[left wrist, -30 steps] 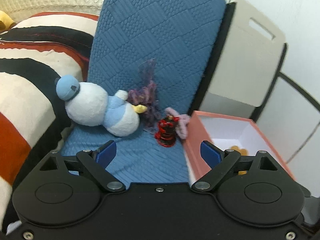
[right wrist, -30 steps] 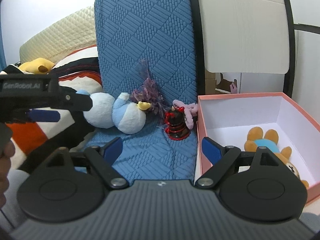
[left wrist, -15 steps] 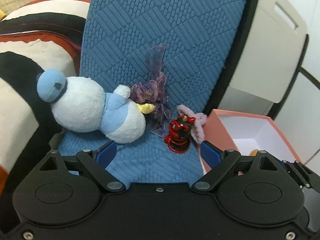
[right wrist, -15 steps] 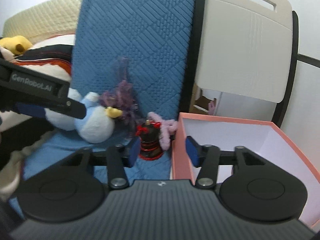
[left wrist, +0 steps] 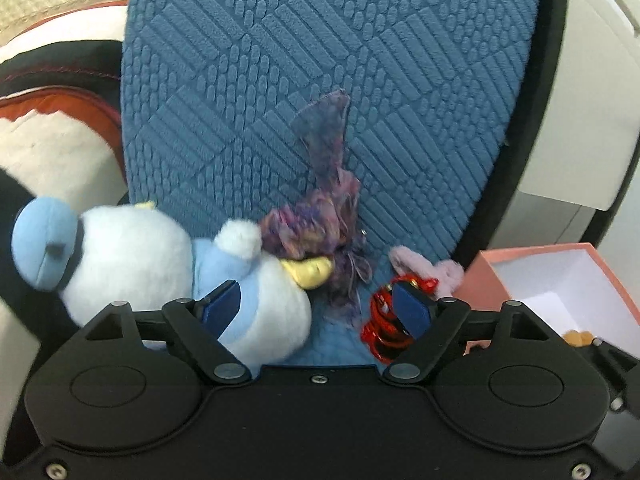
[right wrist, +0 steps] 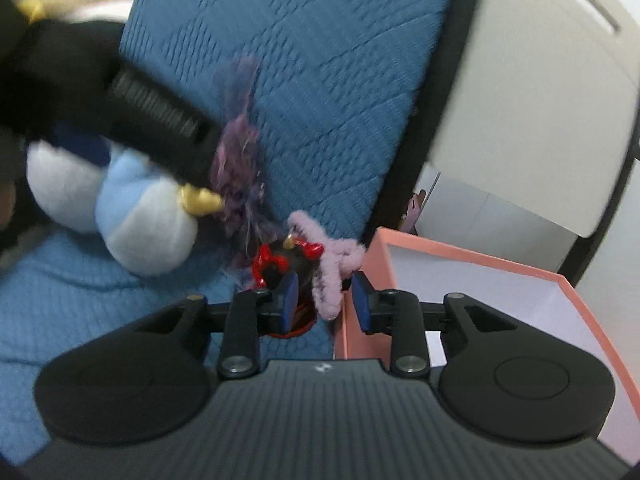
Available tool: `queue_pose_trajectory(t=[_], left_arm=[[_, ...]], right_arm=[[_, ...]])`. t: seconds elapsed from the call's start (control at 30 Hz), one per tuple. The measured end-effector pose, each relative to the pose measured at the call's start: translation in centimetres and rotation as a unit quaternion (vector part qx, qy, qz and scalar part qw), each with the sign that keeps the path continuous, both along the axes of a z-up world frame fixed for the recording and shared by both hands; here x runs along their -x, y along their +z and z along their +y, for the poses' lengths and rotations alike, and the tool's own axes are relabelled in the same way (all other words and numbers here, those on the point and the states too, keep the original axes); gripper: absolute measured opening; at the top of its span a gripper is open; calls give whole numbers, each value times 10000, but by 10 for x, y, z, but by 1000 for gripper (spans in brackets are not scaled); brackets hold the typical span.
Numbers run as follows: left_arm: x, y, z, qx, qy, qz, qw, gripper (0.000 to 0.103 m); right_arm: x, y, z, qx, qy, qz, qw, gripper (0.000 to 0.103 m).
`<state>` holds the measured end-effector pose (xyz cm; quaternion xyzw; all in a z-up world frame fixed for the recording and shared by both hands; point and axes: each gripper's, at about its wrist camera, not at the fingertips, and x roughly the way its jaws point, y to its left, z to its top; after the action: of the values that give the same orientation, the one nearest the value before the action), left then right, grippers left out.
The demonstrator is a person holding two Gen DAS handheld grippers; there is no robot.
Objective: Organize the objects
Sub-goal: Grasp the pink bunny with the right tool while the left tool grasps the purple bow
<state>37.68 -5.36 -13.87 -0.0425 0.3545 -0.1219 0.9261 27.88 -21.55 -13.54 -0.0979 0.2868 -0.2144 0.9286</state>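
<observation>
- Our right gripper (right wrist: 325, 295) is closing, its jaws not yet pressing; a fuzzy pink pipe-cleaner loop (right wrist: 332, 268) hangs between them, beside the glossy red and black figurine (right wrist: 280, 266)
- Our left gripper (left wrist: 316, 306) is closing too, still released, its jaws flanking the soft blue-and-white plush (left wrist: 160, 276)
- The pink box (right wrist: 520, 272) has a rim just right of our jaws, its white inside open
- The quilted blue chair (left wrist: 320, 60) has a backrest that walls off the far side

Plush (left wrist: 132, 264) left of figurine (right wrist: 280, 264) — box (right wrist: 460, 256) right.
</observation>
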Motion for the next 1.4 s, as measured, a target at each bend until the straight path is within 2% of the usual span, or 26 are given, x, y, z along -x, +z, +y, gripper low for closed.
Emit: queue_pose_trajectory(t=[0.27, 0.43, 0.63, 0.73, 0.9, 0.97, 1.03, 1.1, 1.2, 1.4], left_arm=[[-40, -10, -6, -135, -57, 10, 9999, 80], [-57, -15, -13, -269, -54, -58, 9996, 80], [-69, -22, -21, -367, -92, -123, 9992, 79], [-71, -25, -29, -477, -178, -183, 9985, 67], [-75, -33, -32, -496, -162, -93, 9986, 30], [-75, -34, -32, -474, -175, -76, 9987, 19], [-75, -35, -31, -378, -194, -2, 9991, 18], [-72, -37, -29, -308, -192, 22, 9993, 11], [-70, -37, -26, -199, -199, 34, 9996, 6], [-61, -31, -15, 76, -102, 13, 9999, 5]], right_arm=[[-41, -28, 3, 654, 9, 585, 9961, 31], [-59, -44, -1, 1012, -52, 754, 9920, 31], [-71, -53, -14, 1010, -102, 961, 9902, 31], [-75, -57, -17, 1023, -100, 1019, 9895, 31], [-82, -64, -21, 1125, -48, 1157, 9869, 24], [-82, -66, -22, 1178, -50, 1168, 9861, 22], [-82, -66, -22, 1127, -31, 1159, 9868, 21], [-81, -63, -22, 1051, -42, 1109, 9883, 17], [-78, -53, -23, 857, -99, 940, 9918, 15], [-69, -39, -21, 624, -71, 749, 9952, 14]])
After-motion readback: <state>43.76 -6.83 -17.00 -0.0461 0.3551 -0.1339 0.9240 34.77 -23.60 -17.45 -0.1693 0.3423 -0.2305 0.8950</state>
